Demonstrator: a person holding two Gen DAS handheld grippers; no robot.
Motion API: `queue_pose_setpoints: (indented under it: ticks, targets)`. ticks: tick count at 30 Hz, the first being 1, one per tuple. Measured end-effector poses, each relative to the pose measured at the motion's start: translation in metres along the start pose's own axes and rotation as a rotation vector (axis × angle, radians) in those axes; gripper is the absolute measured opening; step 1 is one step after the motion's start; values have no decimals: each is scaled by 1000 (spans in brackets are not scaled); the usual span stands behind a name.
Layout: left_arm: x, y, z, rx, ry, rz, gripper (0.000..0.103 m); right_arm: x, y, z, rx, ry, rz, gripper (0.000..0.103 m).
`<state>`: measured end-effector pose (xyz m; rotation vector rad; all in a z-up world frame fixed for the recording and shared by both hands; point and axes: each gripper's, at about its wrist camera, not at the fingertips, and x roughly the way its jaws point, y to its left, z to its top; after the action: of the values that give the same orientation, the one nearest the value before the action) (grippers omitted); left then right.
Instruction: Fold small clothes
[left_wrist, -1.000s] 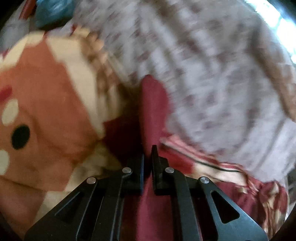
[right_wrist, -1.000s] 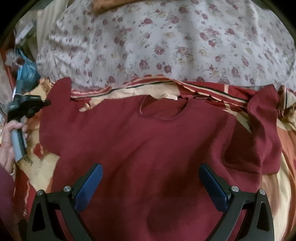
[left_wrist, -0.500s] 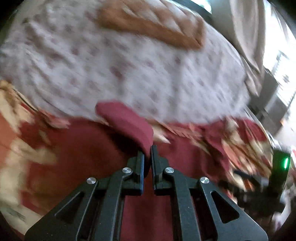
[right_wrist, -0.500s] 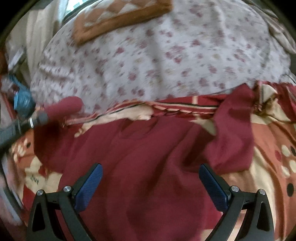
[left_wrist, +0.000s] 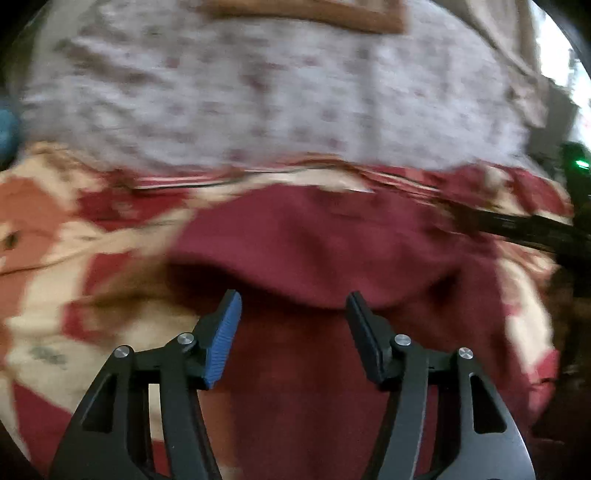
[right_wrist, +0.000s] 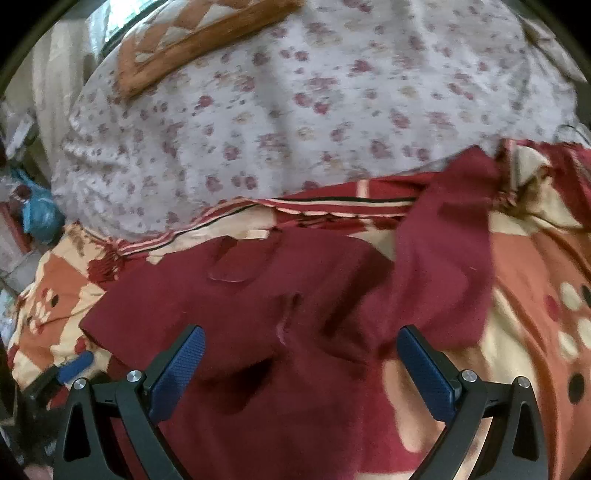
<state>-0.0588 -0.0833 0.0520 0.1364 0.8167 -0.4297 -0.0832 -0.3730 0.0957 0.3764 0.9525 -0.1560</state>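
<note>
Both claws stand with jaws apart and nothing between them. Left gripper (left_wrist: 293, 314): jaws moderately spread, blue pad visible on one finger (left_wrist: 221, 339), poised over the maroon shirt (left_wrist: 332, 251); the left wrist view is blurred, so contact with the cloth cannot be judged. Right gripper (right_wrist: 301, 352): jaws wide, both blue pads exposed, also over the shirt (right_wrist: 258, 295).

Shirt lies on the patterned blanket (right_wrist: 535, 277) of red, orange and cream. In the right wrist view its left sleeve is folded inward across the body, leaving a straight folded edge at that side. Neckline (right_wrist: 231, 264) faces away from the camera. Right sleeve (right_wrist: 450, 236) remains spread outward, angled up toward the far edge of the blanket. A small crease runs down the centre of the body.

At lower left in the right wrist view, a blue-padded fingertip of the left gripper (right_wrist: 75, 365) shows just beside the folded edge.

Beyond the blanket: a floral-print sheet (right_wrist: 314, 110), with a brown quilted cushion (right_wrist: 192, 40) upon it. A blue bag (right_wrist: 38, 218) sits at far left.
</note>
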Motion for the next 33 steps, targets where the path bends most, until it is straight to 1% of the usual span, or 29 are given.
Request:
queue_pose_setpoints:
  ticks: [1, 2, 3, 4, 6, 7, 8, 9, 10, 11, 12, 13, 14, 15, 16, 18, 19, 20, 21, 22, 24, 25, 27, 28, 29, 30, 31, 32, 33]
  targets:
    - [7, 12, -1, -13, 13, 74, 59, 7, 5, 2, -23, 20, 26, 103]
    - [12, 21, -3, -21, 28, 125, 59, 12, 8, 3, -37, 36, 37, 103]
    - [26, 34, -4, -37, 66, 202, 59, 17, 12, 4, -54, 58, 42, 103]
    - [35, 46, -7, -53, 97, 229, 59, 25, 17, 4, -76, 85, 24, 103]
    - [55, 63, -15, -104, 156, 240, 59, 33, 20, 3, -93, 90, -11, 103]
    - [62, 65, -17, -118, 173, 237, 59, 39, 21, 3, -104, 87, -13, 101]
    - [67, 66, -20, -124, 172, 238, 59, 43, 21, 3, -115, 88, -6, 99]
    - [68, 64, -22, -117, 152, 251, 59, 49, 22, 4, -131, 93, 5, 89]
    - [68, 59, -20, -108, 146, 259, 59, 63, 23, 4, -157, 124, 3, 68]
    - [68, 58, -20, -95, 146, 268, 59, 73, 24, 4, -170, 156, -11, 54]
    - [67, 59, -22, -89, 145, 272, 59, 82, 23, 3, -179, 183, -26, 38]
    - [67, 60, -23, -90, 143, 268, 59, 88, 23, 3, -196, 187, -47, 30]
    - [66, 62, -24, -97, 142, 260, 59, 85, 23, 5, -213, 163, -49, 25]
    - [64, 63, -24, -108, 140, 251, 59, 80, 23, 6, -218, 149, -45, 11]
    - [60, 66, -22, -125, 135, 239, 59, 70, 21, 10, -215, 122, -32, 7]
    - [52, 70, -20, -163, 117, 206, 59, 41, 14, 22, -194, 33, -8, 6]
    - [49, 70, -19, -177, 107, 192, 59, 29, 10, 26, -193, -5, -32, 6]
    - [45, 67, -19, -183, 100, 184, 59, 18, 6, 31, -201, -46, -81, 6]
    - [44, 65, -19, -183, 101, 181, 59, 12, 1, 35, -207, -71, -131, 6]
    - [45, 63, -20, -176, 111, 179, 59, 12, -5, 38, -204, -74, -170, 6]
    - [49, 58, -22, -162, 138, 180, 59, 20, -16, 41, -177, -66, -200, 6]
    - [48, 56, -22, -159, 142, 184, 59, 33, -21, 41, -172, -30, -204, 6]
    - [41, 55, -21, -173, 134, 167, 59, 54, -24, 40, -198, 105, -277, 8]
    - [33, 57, -18, -198, 113, 135, 59, 50, -24, 39, -188, 96, -261, 9]
    - [28, 58, -16, -216, 97, 116, 59, 43, -23, 39, -173, 63, -235, 11]
    - [21, 59, -11, -241, 71, 96, 59, 34, -20, 39, -160, 36, -212, 24]
    - [18, 59, -5, -257, 56, 88, 59, 27, -11, 40, -157, 13, -168, 41]
    - [18, 59, 1, -266, 48, 83, 59, 23, -4, 38, -164, 2, -121, 47]
    - [21, 57, 9, -274, 43, 81, 59, 22, 7, 38, -177, -2, -63, 48]
